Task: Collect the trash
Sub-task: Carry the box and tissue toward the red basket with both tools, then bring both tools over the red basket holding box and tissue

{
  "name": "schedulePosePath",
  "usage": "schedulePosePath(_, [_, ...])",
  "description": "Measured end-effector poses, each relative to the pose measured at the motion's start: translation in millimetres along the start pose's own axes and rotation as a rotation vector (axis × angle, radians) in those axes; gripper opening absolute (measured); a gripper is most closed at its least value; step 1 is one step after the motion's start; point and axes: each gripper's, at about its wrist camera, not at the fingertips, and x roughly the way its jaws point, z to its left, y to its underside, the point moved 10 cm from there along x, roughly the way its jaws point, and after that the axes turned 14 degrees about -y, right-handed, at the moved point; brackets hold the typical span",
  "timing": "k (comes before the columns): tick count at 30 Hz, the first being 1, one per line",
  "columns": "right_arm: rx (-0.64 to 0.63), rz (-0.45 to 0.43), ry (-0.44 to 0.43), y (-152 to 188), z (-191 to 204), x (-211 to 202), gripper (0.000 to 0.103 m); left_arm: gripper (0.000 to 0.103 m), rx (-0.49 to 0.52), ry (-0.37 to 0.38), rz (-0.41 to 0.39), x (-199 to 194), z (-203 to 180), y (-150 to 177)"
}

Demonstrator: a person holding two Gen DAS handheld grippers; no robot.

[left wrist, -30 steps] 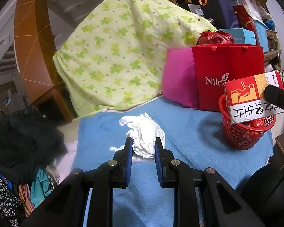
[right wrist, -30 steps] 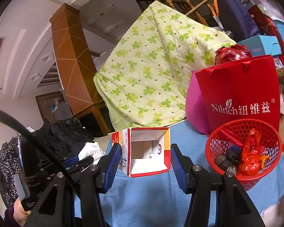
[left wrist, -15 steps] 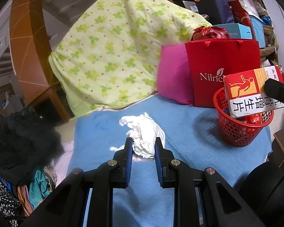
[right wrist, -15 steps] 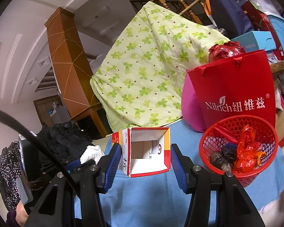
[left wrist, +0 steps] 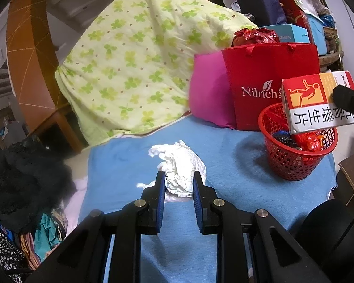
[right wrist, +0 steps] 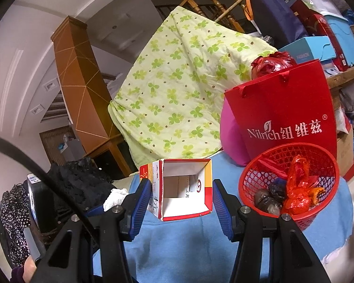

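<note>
Cluttered room: clover-print quilt (left wrist: 141,66) draped over a stair rail at the back, red gift bag (left wrist: 269,89) and pink cushion (left wrist: 207,94) in front of it, all behind a bench under a blue cloth (left wrist: 224,160).

My left claw (left wrist: 179,184) is closed on a crumpled white tissue (left wrist: 181,165); both blue pads press its sides, with most of the wad sticking out ahead of the tips. I cannot tell whether the wad is lifted clear of the cloth or resting on it. My right claw (right wrist: 181,195) grips an empty red-and-white carton (right wrist: 184,188), open end facing the camera. In the left view the carton (left wrist: 318,103) hangs at the near rim of the red mesh basket (left wrist: 295,158), above it. The basket already has red wrappers and dark scraps inside.

Risks as I read them:
- Tissue is soft and only pinched at its near end; a quick swing could let it slide out or shed a strand onto the cloth.
- The carton is light and boxy; released off-centre, it could catch the rim, tip the basket or drop onto the bench.
- Both claws heading for one basket could clash if I bring the left over too soon.

Pose: left claw angled down toward the bench, low over the cloth. Right claw close to level, pointing toward the basket and bag.
</note>
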Motion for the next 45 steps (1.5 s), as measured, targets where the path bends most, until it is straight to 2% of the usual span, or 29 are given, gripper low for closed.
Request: schedulePosePath(45, [0.074,-0.048,0.043,-6.9,-52.0,-35.1,0.056,0.023,0.095,0.059,-0.001,-2.4,-66.4,-16.2])
